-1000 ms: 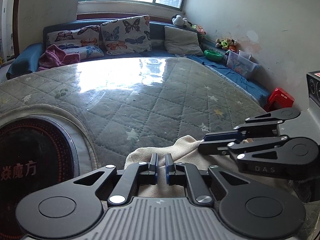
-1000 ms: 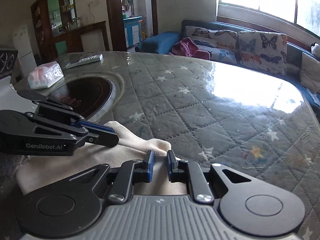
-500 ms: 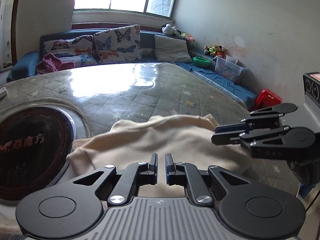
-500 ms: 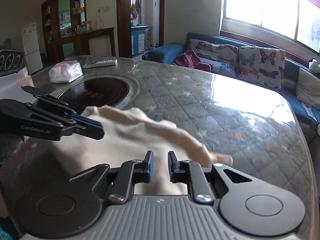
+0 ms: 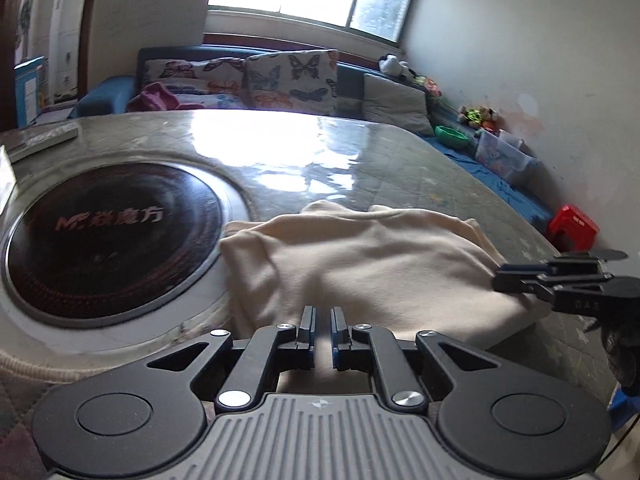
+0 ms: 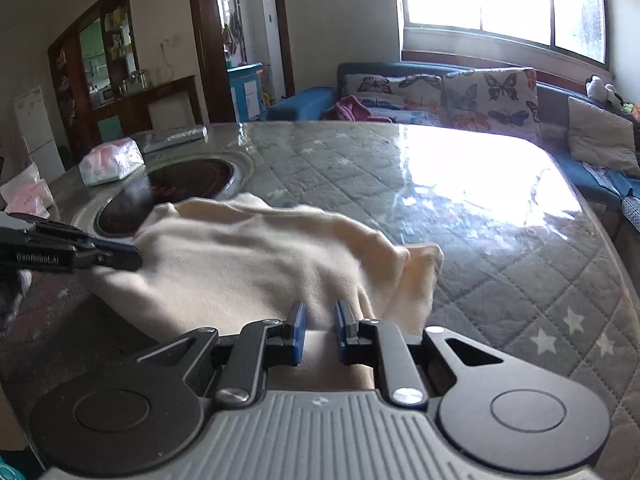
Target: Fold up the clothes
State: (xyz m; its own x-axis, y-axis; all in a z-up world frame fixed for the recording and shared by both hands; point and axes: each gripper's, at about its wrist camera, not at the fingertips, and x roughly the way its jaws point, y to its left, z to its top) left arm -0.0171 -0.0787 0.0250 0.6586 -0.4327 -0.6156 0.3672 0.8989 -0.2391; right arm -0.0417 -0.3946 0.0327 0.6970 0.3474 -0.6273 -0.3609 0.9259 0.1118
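Note:
A cream garment [image 5: 372, 264] lies stretched across the near edge of the quilted table, also seen in the right wrist view [image 6: 248, 264]. My left gripper [image 5: 322, 318] is shut on the garment's near hem, with a narrow gap between its jaws. My right gripper [image 6: 318, 314] is shut on the hem further right. A sleeve [image 6: 420, 280] hangs folded at the garment's right side. The right gripper shows at the right of the left wrist view [image 5: 500, 280], the left gripper at the left of the right wrist view [image 6: 136, 258].
A round black induction hob [image 5: 108, 236] is set in the table [image 6: 460, 184] left of the garment. A tissue pack [image 6: 110, 160] and a remote [image 6: 176, 136] lie at the far left. A sofa with butterfly cushions [image 5: 292, 76] stands behind. A red stool [image 5: 574, 226] is on the floor.
Both grippers have pulled the garment back toward the near edge and swung left. More of the cloth now lies spread flat on the table beside the hob.

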